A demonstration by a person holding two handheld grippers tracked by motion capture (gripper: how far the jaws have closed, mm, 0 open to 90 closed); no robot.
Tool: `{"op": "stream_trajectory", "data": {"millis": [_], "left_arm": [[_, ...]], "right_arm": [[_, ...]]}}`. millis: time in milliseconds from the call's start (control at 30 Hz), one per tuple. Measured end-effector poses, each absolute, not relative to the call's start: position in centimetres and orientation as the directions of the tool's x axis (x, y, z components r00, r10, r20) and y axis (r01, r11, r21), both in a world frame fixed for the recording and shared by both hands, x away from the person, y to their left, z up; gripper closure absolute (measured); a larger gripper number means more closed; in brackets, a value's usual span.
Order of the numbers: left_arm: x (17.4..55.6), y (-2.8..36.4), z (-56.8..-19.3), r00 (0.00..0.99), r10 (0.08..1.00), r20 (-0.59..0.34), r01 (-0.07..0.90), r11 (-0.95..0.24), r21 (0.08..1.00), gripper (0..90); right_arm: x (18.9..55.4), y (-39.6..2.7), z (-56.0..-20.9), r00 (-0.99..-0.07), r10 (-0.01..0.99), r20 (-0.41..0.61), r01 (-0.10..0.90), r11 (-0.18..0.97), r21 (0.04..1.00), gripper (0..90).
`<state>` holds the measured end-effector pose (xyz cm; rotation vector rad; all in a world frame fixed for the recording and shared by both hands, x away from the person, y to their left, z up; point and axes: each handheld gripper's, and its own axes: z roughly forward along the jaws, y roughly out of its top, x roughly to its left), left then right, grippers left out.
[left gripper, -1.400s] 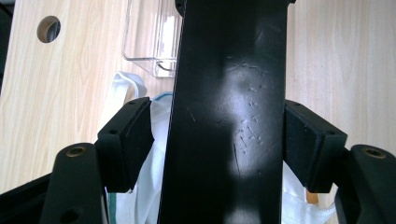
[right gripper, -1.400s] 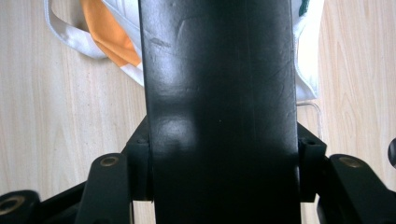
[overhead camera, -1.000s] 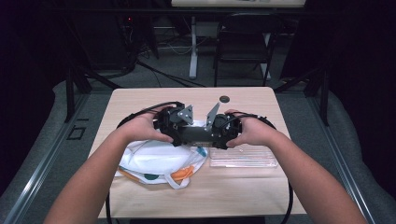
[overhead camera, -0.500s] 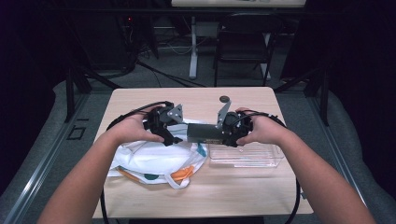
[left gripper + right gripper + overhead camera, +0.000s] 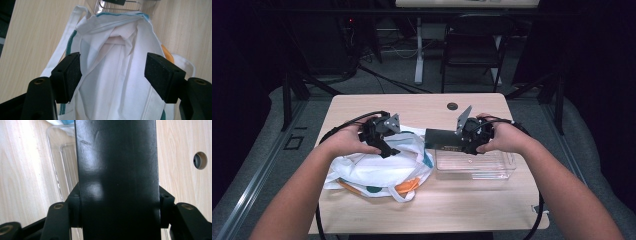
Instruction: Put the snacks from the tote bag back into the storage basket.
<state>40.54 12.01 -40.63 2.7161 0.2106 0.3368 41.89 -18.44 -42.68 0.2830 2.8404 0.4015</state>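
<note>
I can't read the tiny pale print on my black box (image 5: pixel 443 139). My right gripper (image 5: pixel 472 135) pinches the box by its sides, holding it over the clear tray (image 5: pixel 492 167), beside the white cloth bag (image 5: pixel 377 170). My left gripper (image 5: pixel 113 75) is spread wide over that bag. The box is flat, dark and shiny.
</note>
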Motion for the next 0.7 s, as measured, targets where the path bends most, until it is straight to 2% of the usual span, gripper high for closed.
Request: {"op": "stream_trajectory", "data": {"millis": [700], "left_arm": [[41.0,13.9,-42.4,0.951,0.251,0.177,0.169,-0.909,0.381,30.7]], "right_arm": [[42.9,-21.1,-44.4,-0.936,0.274,-0.22,0.211,0.939,0.273,41.3]]}}
